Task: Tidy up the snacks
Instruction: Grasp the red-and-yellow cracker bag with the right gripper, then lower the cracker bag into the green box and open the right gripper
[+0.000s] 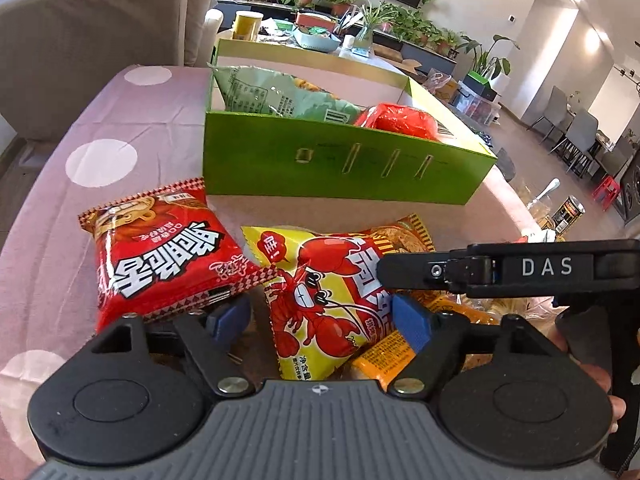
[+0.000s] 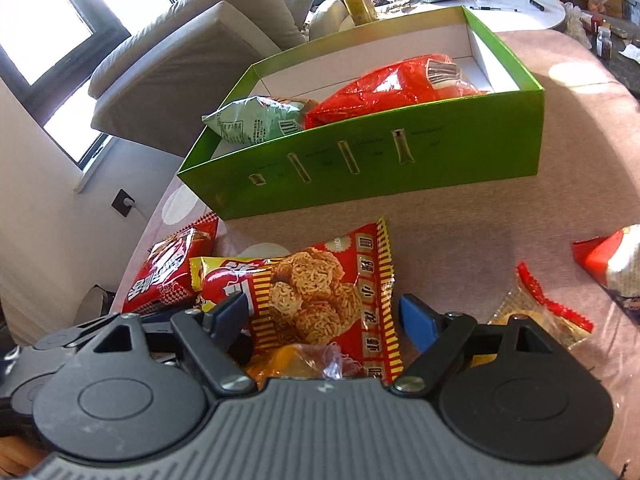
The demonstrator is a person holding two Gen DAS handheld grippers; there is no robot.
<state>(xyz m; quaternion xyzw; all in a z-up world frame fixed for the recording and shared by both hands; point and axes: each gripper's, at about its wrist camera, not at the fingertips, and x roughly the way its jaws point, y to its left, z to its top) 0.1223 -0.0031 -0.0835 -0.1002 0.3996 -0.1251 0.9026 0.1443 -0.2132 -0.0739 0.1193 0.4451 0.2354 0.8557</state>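
Left gripper (image 1: 320, 316): jaws spread wide, nothing between them. It hovers low over the lobster packet (image 1: 320, 300), a yellow bag with a red lobster print that lies flat on the table (image 1: 60, 240). The right gripper (image 2: 324, 320) is equally wide open and empty; its jaws straddle the noodle-snack packet (image 2: 320, 296), a red and yellow bag that lies partly over the lobster packet.

Handling estimate: both bags look air-puffed, light and soft, with glossy film that is likely slippery. The contents appear brittle, so a hard squeeze across the belly could crush them. Recommended hold: the flat crimped seam at a bag end, or a shallow pinch at the edge where the film is doubled.

To the left, touching the lobster packet, lies a red packet (image 1: 160, 256) with white lettering. An orange packet (image 1: 384, 356) is tucked under the near edge of the pile.

Beyond the pile stands the green box (image 1: 340, 168), open-topped, well apart from the loose bags. It already holds a pale green bag (image 2: 256, 120) at its left end and a red bag (image 2: 392, 84) beside it; free floor shows at the far right end.
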